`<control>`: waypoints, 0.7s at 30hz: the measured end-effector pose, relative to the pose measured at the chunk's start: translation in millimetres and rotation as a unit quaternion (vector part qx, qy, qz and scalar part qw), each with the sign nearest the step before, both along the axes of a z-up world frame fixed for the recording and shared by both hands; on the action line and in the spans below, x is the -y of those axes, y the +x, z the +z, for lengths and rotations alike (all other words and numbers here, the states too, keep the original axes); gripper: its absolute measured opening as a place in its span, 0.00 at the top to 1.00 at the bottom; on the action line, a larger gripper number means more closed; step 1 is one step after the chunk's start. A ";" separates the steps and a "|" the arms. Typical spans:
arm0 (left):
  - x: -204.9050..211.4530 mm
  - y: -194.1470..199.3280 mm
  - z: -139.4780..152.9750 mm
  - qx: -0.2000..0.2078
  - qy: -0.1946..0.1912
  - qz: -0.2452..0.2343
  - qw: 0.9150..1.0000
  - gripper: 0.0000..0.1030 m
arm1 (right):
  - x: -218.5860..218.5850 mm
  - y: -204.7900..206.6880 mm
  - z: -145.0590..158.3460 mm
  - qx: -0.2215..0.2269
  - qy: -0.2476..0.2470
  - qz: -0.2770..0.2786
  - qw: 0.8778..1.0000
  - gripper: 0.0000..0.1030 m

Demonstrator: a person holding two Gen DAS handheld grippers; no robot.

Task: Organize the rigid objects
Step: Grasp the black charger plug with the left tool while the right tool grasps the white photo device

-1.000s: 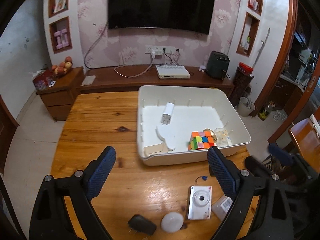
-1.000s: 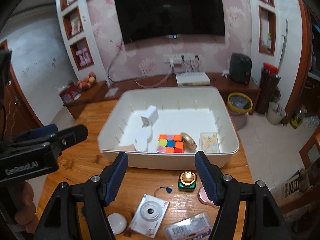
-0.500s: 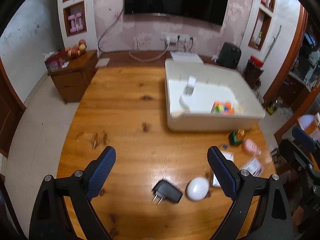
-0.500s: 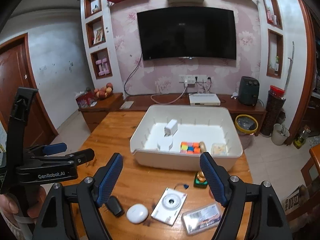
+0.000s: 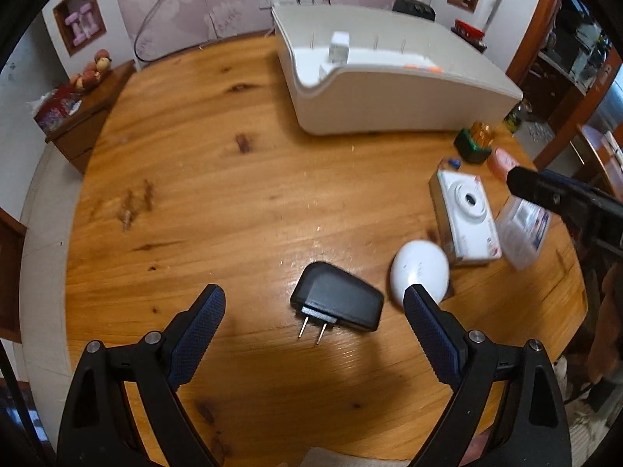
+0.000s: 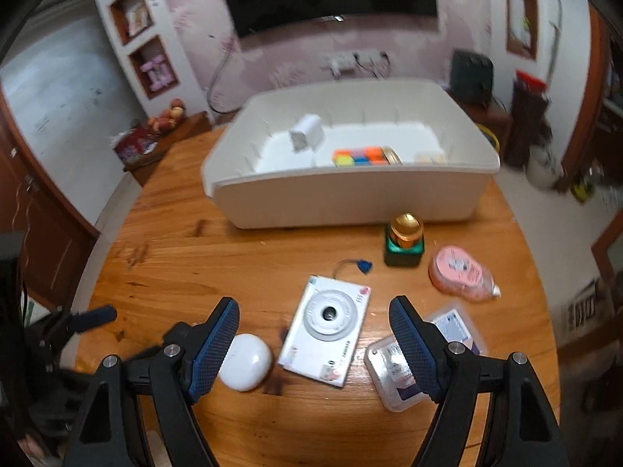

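Observation:
My left gripper hangs open low over the wooden table, with a black plug adapter lying between its fingers, untouched. A white oval case sits just by the right finger. My right gripper is open above a white compact camera that lies flat between its fingers. Beside it are the oval case and a clear plastic box. The white bin farther back holds a colour cube and a white charger.
A green bottle with a gold cap and a pink packet lie in front of the bin's right end. The left gripper shows at the left edge of the right wrist view. Bare tabletop stretches to the left.
Both grippers have come down toward the table and tilted more steeply. The left now frames the black adapter and the right frames the camera. The right jaws stand slightly wider.

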State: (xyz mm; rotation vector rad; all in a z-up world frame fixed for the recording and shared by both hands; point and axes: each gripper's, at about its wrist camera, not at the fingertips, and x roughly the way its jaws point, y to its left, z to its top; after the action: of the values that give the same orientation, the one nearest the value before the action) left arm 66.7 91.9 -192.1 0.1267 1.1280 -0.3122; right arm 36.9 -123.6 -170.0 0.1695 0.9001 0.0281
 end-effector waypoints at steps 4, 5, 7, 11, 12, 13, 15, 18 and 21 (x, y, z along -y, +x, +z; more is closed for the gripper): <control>1.8 2.4 -12.3 -0.012 0.005 -0.021 1.000 0.09 | 2.2 8.4 -15.4 -0.025 0.000 -0.013 1.000 0.22; 3.0 2.2 -15.3 -0.013 0.008 -0.028 0.999 0.09 | 1.8 10.4 -18.9 -0.032 0.000 -0.015 0.999 0.22; 5.0 2.1 -19.1 -0.014 0.012 -0.039 0.999 0.09 | -0.1 15.0 -26.7 -0.044 0.000 -0.016 0.999 0.22; 8.2 2.8 -28.4 -0.020 0.028 -0.058 0.998 0.09 | -10.0 24.3 -40.0 -0.065 -0.018 -0.010 0.998 0.22; 8.4 3.5 -30.5 -0.021 0.031 -0.059 0.998 0.09 | -12.7 27.3 -44.2 -0.071 -0.023 -0.008 0.997 0.22; 8.4 4.3 -32.6 -0.024 0.033 -0.061 0.997 0.09 | -13.5 29.3 -46.1 -0.075 -0.024 -0.008 0.997 0.22; 7.3 6.1 -37.6 -0.031 0.031 -0.061 0.997 0.09 | -16.7 33.6 -52.3 -0.083 -0.031 -0.006 0.996 0.22; 6.1 6.2 -41.5 -0.037 0.029 -0.063 0.997 0.09 | -19.3 39.4 -62.1 -0.099 -0.038 -0.005 0.994 0.22; 7.1 5.9 -42.2 -0.036 0.034 -0.066 0.997 0.09 | -19.7 42.9 -69.5 -0.110 -0.045 -0.006 0.993 0.22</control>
State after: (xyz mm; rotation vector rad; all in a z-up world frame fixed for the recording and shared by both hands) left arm 72.6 84.7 -234.3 0.2531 1.2041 -0.3989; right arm 79.8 -103.9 -239.5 0.0955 1.1188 -0.0423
